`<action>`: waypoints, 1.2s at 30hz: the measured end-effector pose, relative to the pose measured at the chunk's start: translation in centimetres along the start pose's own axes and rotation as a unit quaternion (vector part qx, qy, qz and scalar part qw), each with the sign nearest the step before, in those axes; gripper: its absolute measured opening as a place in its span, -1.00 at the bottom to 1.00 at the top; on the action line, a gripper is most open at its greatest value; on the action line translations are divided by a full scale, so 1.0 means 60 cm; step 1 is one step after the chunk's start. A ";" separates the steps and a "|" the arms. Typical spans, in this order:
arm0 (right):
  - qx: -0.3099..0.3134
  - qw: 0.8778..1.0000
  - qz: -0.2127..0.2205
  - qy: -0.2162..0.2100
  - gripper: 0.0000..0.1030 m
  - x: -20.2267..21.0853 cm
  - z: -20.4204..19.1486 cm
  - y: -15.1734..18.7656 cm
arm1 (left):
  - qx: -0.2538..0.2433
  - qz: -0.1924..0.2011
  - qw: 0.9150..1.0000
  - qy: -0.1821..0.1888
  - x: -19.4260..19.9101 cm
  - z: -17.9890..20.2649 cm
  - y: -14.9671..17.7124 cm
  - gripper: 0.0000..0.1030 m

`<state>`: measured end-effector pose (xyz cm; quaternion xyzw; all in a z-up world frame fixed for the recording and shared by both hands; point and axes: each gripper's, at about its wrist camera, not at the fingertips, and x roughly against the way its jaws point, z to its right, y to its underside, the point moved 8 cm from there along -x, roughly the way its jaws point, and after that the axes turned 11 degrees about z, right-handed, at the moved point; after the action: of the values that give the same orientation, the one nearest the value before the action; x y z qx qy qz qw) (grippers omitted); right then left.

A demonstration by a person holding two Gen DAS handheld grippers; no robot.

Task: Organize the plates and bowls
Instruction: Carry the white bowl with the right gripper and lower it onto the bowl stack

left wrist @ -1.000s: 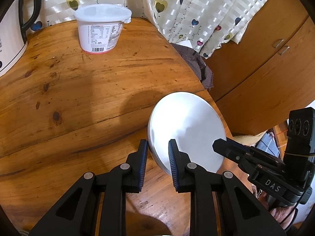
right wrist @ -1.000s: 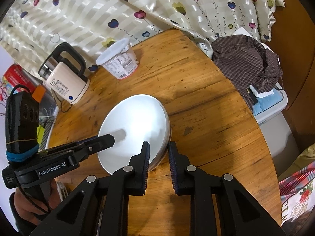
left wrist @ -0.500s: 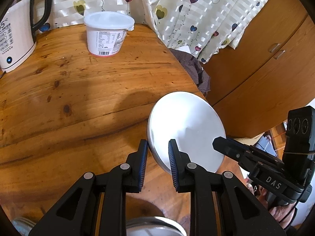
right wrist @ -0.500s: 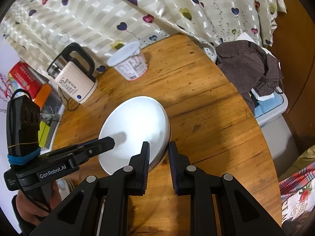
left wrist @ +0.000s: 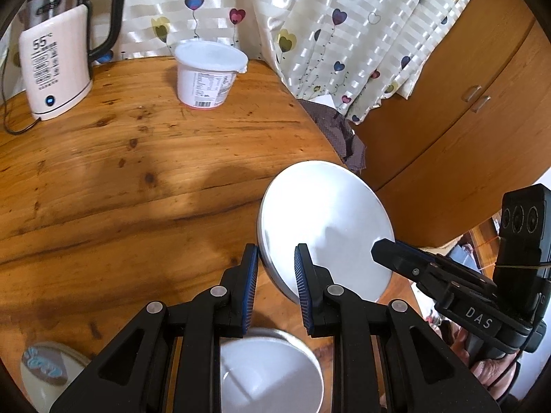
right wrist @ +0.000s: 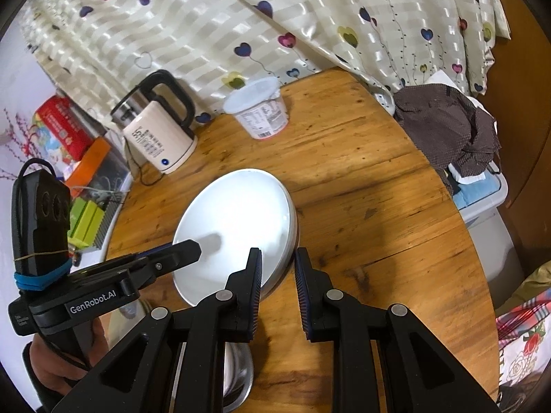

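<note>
Both tongs grip one white plate [left wrist: 327,227] by opposite rims above the wooden worktop [left wrist: 120,179]: left tongs [left wrist: 275,287] at its 7 o'clock edge, right tongs [right wrist: 277,287] across. A white bowl [left wrist: 272,371] waits directly below, at 6 o'clock.

Both grippers are matte black – left gripper [left wrist: 273,284] and right gripper [right wrist: 277,284] have 2 blue-ribbed pads, silver rivets, white lettering – "GenRobot.AI", "DAS"
</note>
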<state>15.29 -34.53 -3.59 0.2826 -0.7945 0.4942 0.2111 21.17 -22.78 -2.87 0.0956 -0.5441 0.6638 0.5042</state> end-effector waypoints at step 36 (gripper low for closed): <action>0.014 0.997 -0.051 -0.054 -0.63 0.043 -0.102 0.130 | 0.039 0.008 0.998 -0.053 0.128 -0.060 0.133 -0.56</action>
<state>8.58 -26.85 -4.60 0.3518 -0.7828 0.4775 0.1884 12.88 -14.70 -4.09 0.1459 -0.5443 0.6823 0.4657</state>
